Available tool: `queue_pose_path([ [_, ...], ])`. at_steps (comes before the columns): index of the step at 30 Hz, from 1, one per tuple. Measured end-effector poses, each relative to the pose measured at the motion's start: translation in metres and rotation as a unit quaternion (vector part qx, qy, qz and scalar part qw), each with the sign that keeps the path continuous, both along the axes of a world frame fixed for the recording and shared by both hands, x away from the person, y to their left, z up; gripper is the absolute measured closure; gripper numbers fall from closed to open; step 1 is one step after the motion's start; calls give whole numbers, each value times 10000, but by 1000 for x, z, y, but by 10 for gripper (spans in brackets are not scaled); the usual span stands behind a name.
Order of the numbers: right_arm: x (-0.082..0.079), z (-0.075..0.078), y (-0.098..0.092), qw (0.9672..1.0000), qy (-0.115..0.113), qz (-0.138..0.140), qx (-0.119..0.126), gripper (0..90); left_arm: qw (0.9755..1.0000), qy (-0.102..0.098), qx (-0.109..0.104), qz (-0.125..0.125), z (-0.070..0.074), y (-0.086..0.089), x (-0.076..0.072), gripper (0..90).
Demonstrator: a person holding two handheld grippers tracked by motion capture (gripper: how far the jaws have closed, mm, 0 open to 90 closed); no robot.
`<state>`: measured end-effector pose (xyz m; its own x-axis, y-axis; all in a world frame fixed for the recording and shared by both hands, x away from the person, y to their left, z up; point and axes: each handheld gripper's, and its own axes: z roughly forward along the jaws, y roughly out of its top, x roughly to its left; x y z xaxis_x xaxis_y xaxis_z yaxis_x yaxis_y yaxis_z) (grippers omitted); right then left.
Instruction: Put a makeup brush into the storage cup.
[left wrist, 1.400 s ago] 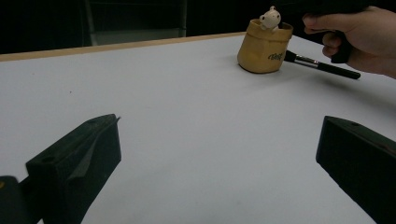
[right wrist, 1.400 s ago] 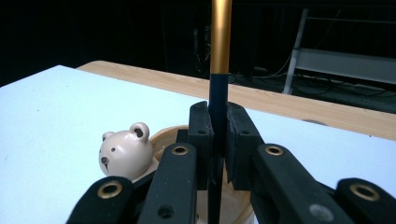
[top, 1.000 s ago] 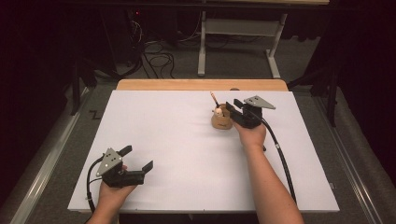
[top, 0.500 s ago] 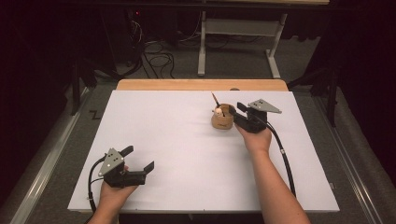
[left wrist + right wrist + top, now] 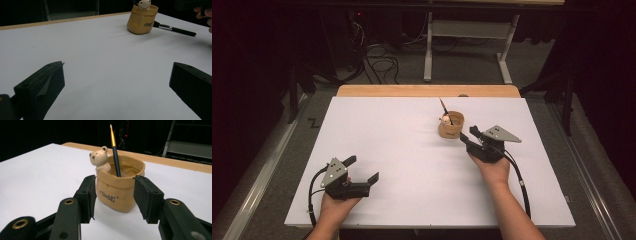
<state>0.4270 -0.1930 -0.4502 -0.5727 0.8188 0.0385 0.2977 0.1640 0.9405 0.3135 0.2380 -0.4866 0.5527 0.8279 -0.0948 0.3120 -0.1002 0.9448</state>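
Note:
A tan sack-shaped pot (image 5: 451,126) stands on the white table top, right of centre. A small bear figure (image 5: 99,157) sits on its rim, and a thin black paintbrush (image 5: 115,155) stands inside, tip up. My right gripper (image 5: 467,134) is open just in front of the pot, with its jaws level with the pot's two sides and not touching them in the right gripper view. A second black brush (image 5: 175,29) lies flat on the table beside the pot (image 5: 142,18). My left gripper (image 5: 361,169) rests open and empty at the near left.
A wooden strip (image 5: 427,91) borders the table's far edge. Beyond it on the dark floor are cables (image 5: 382,62) and a metal frame (image 5: 467,30). The white sheet (image 5: 402,145) lies bare between the two grippers.
My right gripper has drawn back from the pot toward the person. The pot stays where it was with the brush in it. The left gripper has not moved.

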Motion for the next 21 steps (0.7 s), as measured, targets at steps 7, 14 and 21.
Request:
queue_pose_path([
  [7, -23, -2, -10, 9999, -47, 138, 53, 412, 10000, 10, -2, 13, -1, -1, 0, 8],
  [14, -47, -2, -20, 9996, -73, 263, 112, 275, 10000, 11, 50, -16, -1, -2, 0, 7],
  [21, -71, -4, -40, 9997, -97, 194, 74, 158, 10000, -6, 43, -59, -1, -3, 0, 6],
])
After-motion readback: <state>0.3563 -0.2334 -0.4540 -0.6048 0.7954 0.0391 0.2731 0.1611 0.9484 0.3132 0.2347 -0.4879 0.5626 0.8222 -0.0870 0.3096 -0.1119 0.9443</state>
